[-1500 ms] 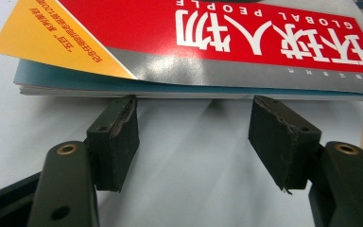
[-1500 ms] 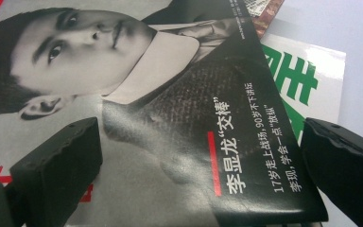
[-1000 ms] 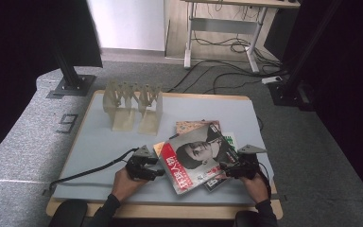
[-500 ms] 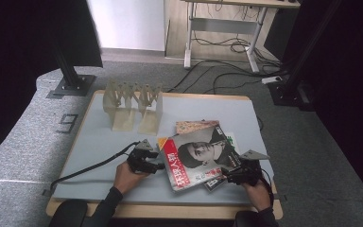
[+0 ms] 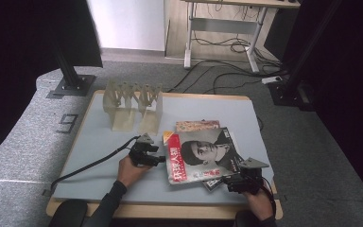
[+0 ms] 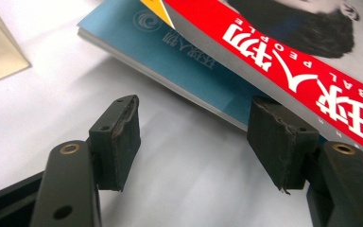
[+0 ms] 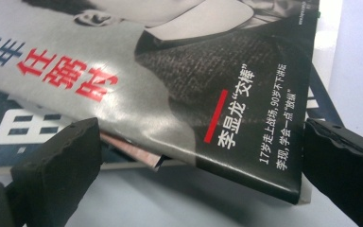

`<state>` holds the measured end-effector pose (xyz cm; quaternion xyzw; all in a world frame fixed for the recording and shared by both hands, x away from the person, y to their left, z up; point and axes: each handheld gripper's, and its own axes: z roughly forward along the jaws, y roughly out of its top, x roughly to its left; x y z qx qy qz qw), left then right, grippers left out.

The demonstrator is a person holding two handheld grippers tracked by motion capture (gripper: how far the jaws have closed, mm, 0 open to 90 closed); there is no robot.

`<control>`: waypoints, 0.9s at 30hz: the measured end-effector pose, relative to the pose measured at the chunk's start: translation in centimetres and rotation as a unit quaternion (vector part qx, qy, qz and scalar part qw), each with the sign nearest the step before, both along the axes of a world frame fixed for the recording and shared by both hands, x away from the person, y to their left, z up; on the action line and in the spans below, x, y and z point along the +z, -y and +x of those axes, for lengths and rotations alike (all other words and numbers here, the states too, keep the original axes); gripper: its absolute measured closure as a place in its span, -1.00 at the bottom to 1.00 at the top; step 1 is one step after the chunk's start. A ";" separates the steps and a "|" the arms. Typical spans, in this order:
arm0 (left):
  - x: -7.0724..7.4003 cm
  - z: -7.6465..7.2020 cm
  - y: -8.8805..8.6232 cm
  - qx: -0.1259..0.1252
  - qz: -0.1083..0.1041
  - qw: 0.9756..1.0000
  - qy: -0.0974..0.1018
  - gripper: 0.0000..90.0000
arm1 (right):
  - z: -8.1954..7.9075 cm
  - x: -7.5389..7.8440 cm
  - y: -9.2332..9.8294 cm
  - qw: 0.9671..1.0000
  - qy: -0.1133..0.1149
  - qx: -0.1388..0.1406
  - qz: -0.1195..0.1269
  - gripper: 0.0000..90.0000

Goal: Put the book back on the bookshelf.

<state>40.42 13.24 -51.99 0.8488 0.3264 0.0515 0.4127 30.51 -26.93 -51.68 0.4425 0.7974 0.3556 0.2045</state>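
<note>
A stack of magazines lies right of the table's middle. The top magazine (image 5: 203, 153) has a red title band and a portrait cover. My left gripper (image 5: 159, 159) sits at its left edge. In the left gripper view this gripper (image 6: 194, 142) is open over bare table, just short of the red band (image 6: 283, 61) and a blue magazine (image 6: 179, 56) beneath it. My right gripper (image 5: 226, 182) is at the stack's near right corner. In the right gripper view it (image 7: 198, 175) is open, its jaws wide on either side of the top magazine's (image 7: 170, 85) raised corner, not touching.
A beige slotted rack (image 5: 132, 106) stands at the back left of the grey-blue table top (image 5: 94, 142). Another magazine (image 5: 196, 125) peeks out behind the stack. A darker magazine (image 7: 23, 127) lies under the top one. Black cables trail from both grippers.
My left gripper has slid away from the near edge, along the magazine's left side. My right gripper has drawn back toward the near edge. Both stay open.
</note>
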 end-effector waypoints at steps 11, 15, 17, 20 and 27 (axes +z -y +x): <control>1.0 -0.4 -0.5 0.010 0.036 0.999 0.026 -0.27 | -0.5 0.7 1.2 0.999 -0.018 0.007 0.033 -0.85; 1.2 -2.1 -0.8 -0.006 0.040 0.999 0.030 -0.29 | 0.5 1.5 1.8 0.999 -0.009 0.000 0.043 -0.79; 1.2 -2.9 -0.8 -0.014 0.042 0.999 0.032 -0.30 | 1.4 1.8 1.9 0.999 -0.009 0.001 0.050 -0.76; 1.3 -4.4 -0.9 -0.026 0.034 0.999 0.033 -0.31 | 3.0 2.2 1.9 0.999 -0.010 0.001 0.047 -0.71; 1.3 -6.7 -0.8 -0.055 0.010 0.998 0.029 -0.31 | 6.6 2.4 2.1 0.999 -0.017 -0.020 0.042 -0.57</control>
